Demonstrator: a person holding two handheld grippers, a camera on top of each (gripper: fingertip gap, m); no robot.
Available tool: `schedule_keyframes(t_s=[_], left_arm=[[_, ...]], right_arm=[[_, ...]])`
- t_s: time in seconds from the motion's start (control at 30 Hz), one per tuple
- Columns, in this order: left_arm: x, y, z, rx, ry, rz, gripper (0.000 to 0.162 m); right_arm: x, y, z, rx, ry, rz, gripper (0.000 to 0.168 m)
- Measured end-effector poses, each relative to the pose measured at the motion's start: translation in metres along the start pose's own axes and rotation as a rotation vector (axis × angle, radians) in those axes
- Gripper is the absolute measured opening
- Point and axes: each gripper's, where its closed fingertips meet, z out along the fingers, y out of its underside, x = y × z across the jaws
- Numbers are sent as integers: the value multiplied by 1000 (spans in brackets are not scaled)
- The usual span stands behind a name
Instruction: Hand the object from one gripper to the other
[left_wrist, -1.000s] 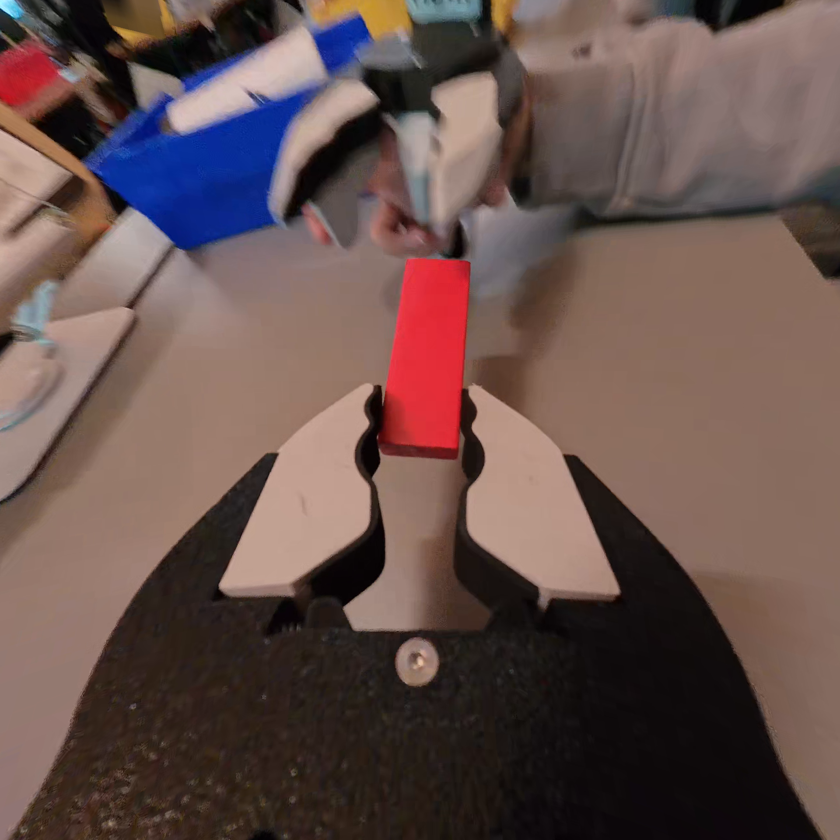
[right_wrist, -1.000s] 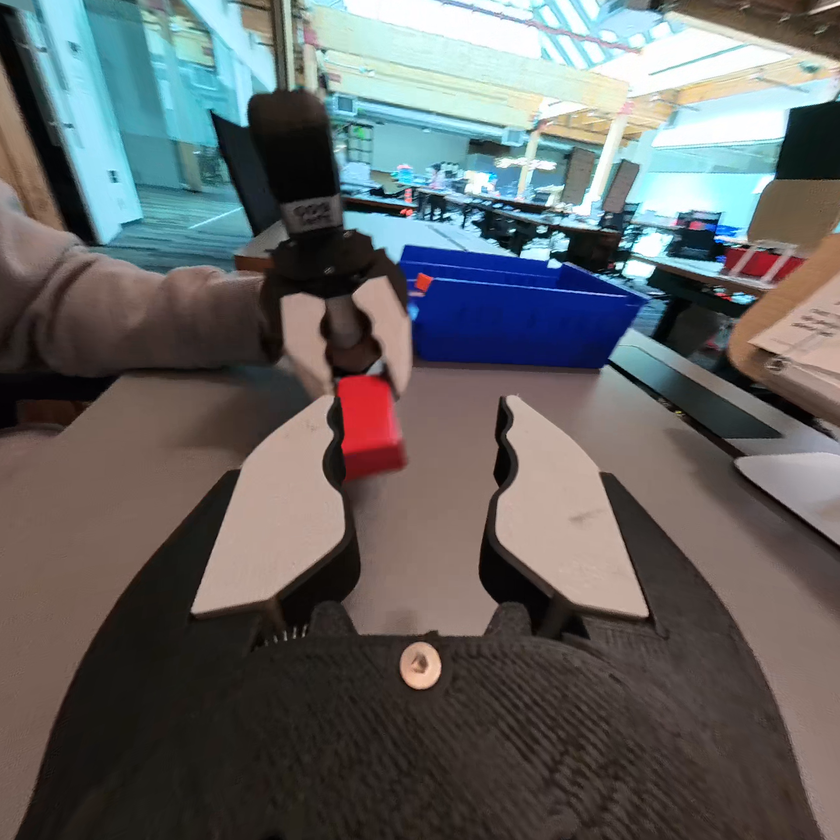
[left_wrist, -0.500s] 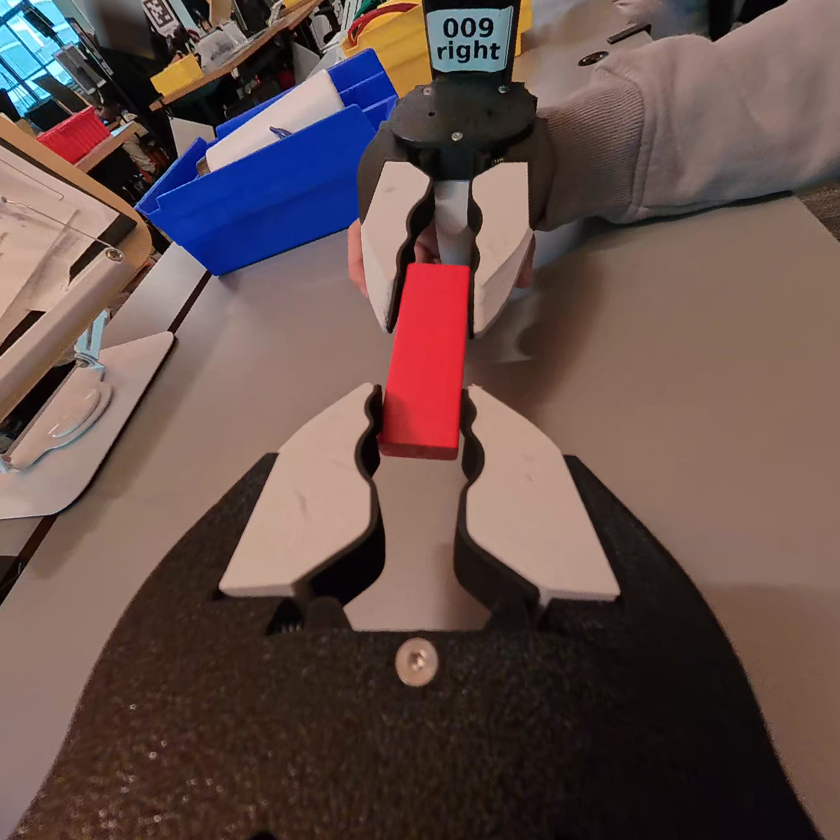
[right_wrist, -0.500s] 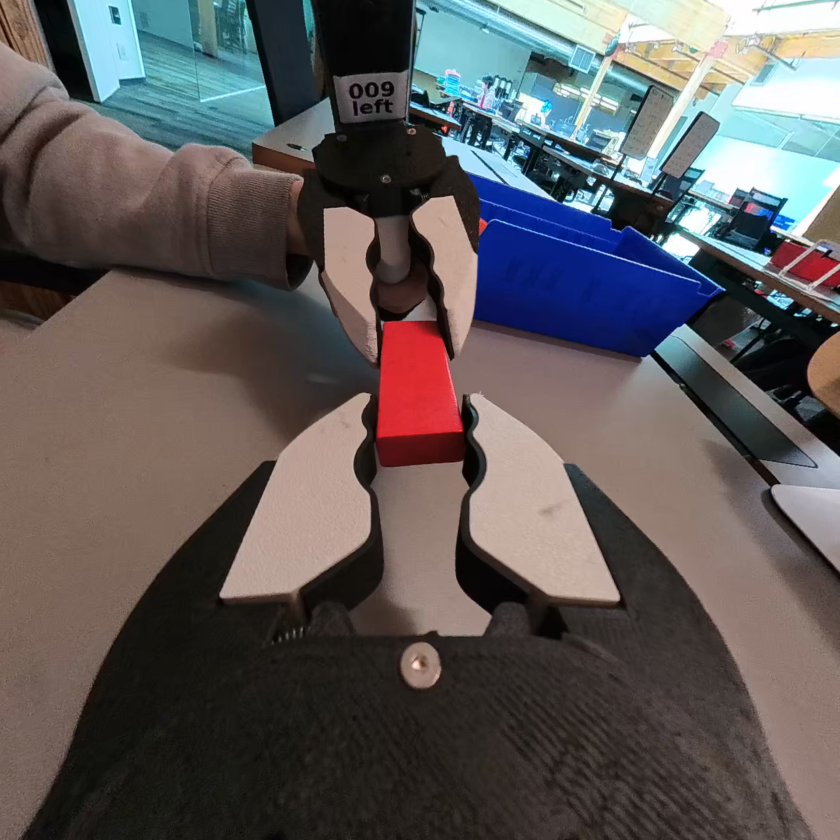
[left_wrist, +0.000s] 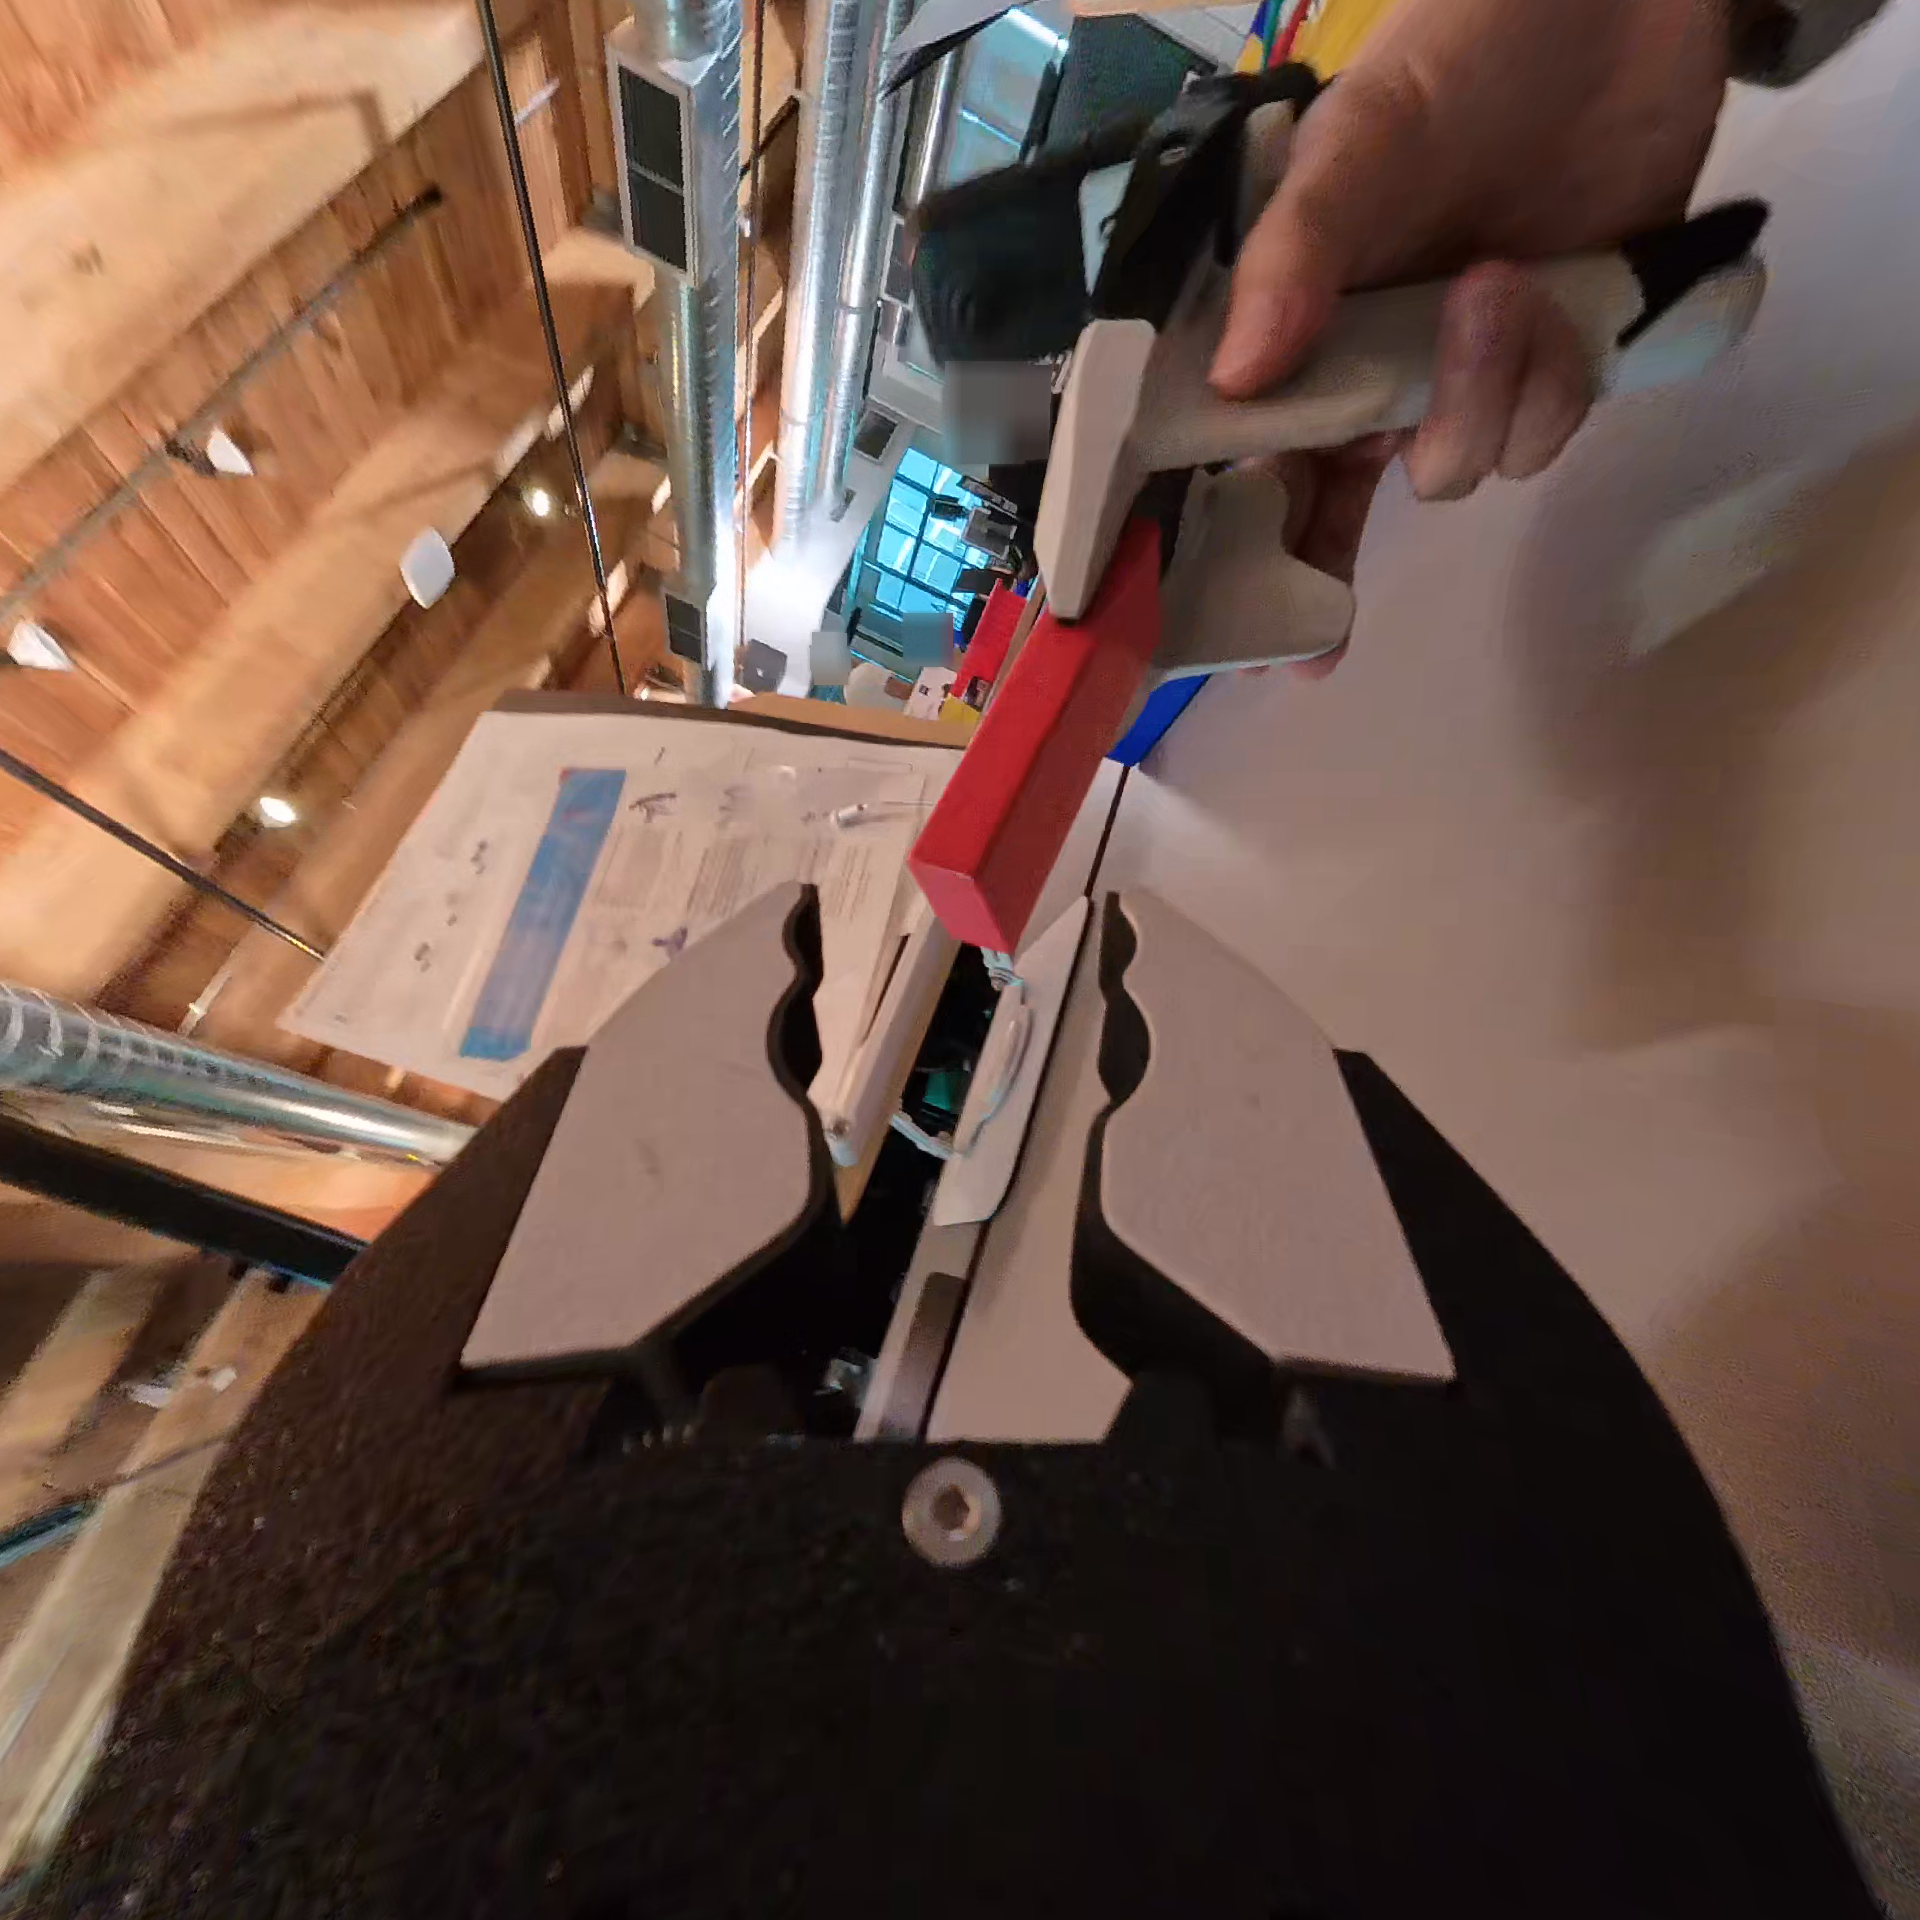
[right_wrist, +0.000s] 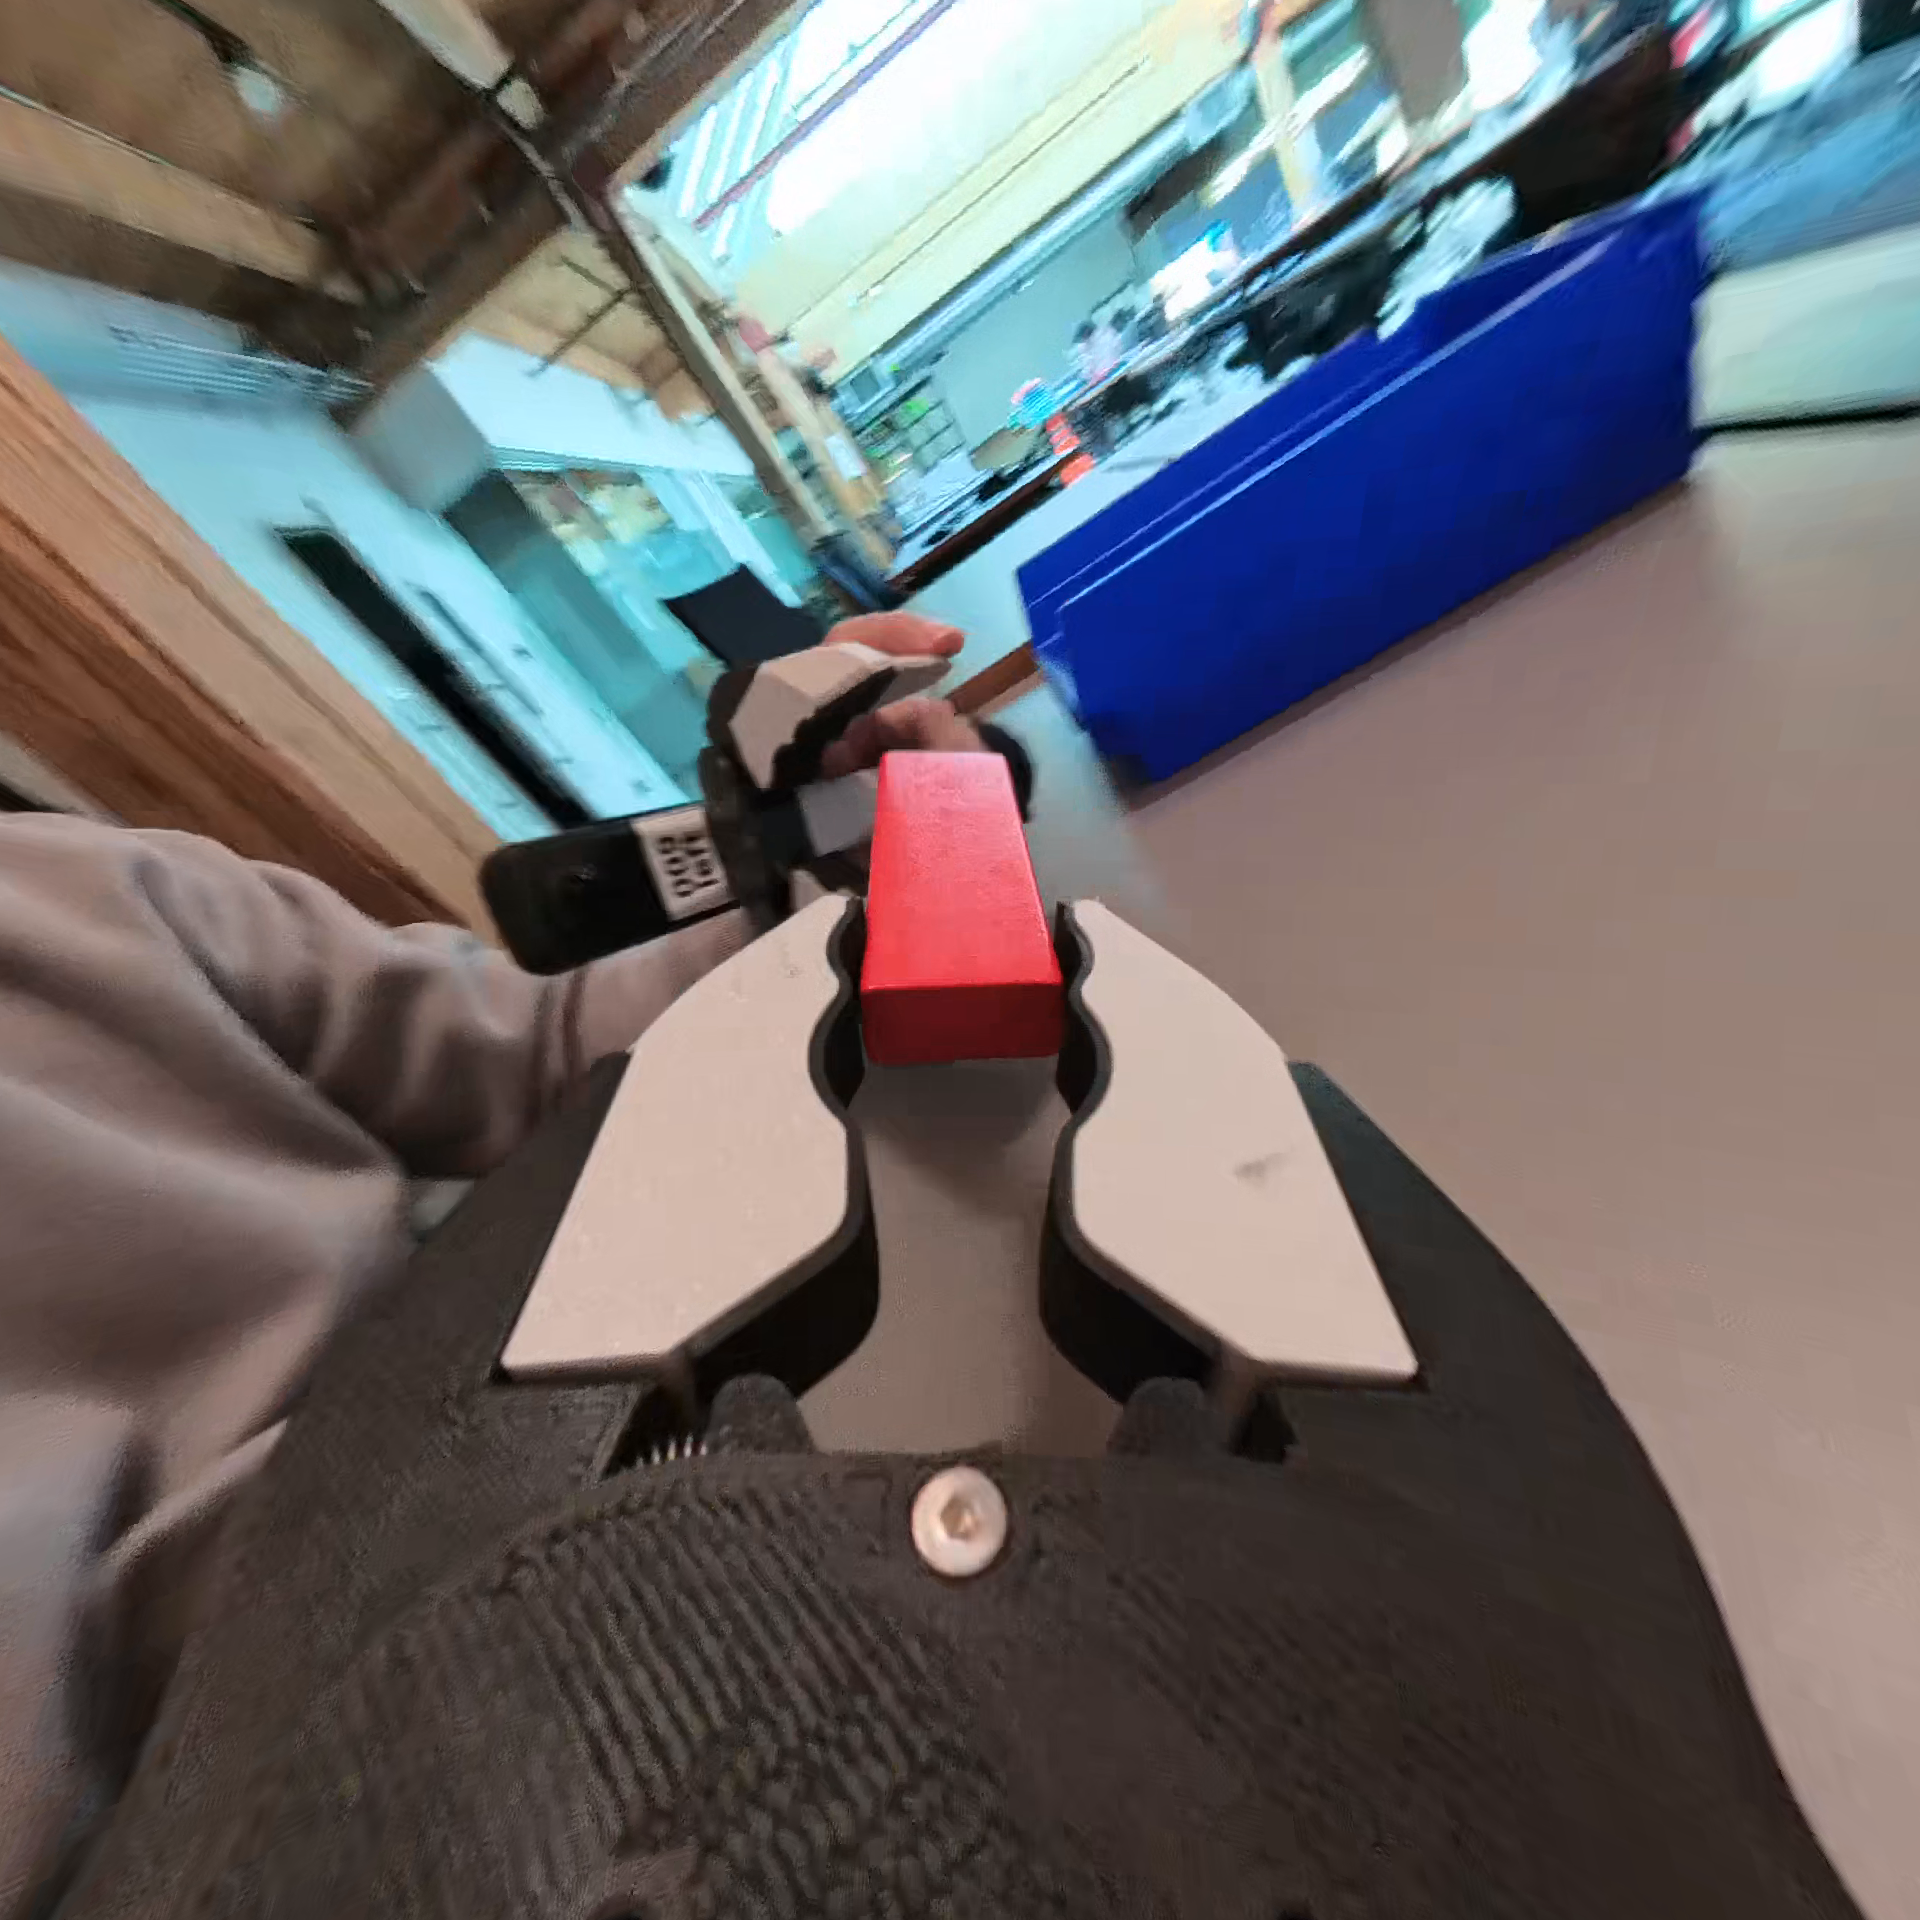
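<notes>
A red rectangular block (right_wrist: 951, 873) is clamped at its near end between the fingers of my right gripper (right_wrist: 956, 935) and sticks out forward above the grey table (right_wrist: 1507, 935). In the left wrist view, my left gripper (left_wrist: 956, 914) is open and empty, and the block (left_wrist: 1049, 748) ends just beyond its fingertips, apart from them. The right gripper (left_wrist: 1143, 592) holds the block's far end there, with a hand (left_wrist: 1455, 156) on its handle. In the right wrist view the left gripper (right_wrist: 831, 753) sits just beyond the block, to its left, with its jaws apart.
A blue bin (right_wrist: 1351, 561) stands on the table at the far right. A printed sheet on a stand (left_wrist: 623, 862) is off the table's edge in the left wrist view. A grey sleeve (right_wrist: 260, 1039) fills the left of the right wrist view. My right fingertips sit around 6 centimetres from my left ones.
My left gripper has opened and let go of the red block, then drawn back and rolled sideways. The right gripper, shut on the block, now holds it alone.
</notes>
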Motion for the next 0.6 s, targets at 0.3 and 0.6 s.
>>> schedule_keyframes(t_s=[0.3,0.6], left_arm=[[28,-20,0,99,200,-111,20],[14,-12,1,76,316,-742,16]], right_arm=[[-13,18,2,-108,-121,89,34],[-1,-4,-7,15,74,-326,73]])
